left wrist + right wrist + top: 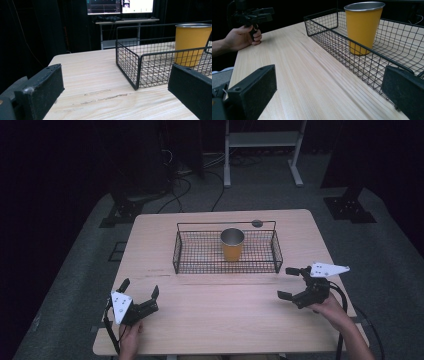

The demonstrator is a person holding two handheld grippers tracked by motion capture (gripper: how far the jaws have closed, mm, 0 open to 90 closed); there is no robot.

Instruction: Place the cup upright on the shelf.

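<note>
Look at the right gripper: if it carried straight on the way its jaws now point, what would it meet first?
Probably the near wire wall of the black basket. The right gripper is open, above bare table, aimed toward the basket; the yellow cup stands inside, behind that wall. Depth is hard to judge.

No readable text or labels.

The counter (220,315) is showing pale, matt wood grain. The basket (200,252) is looking like thin black wire mesh. The cup (232,245) is wearing a smooth matt yellow coat, its rim gleaming as bare metal. The jaws are looking matt black, slightly rough.
</note>
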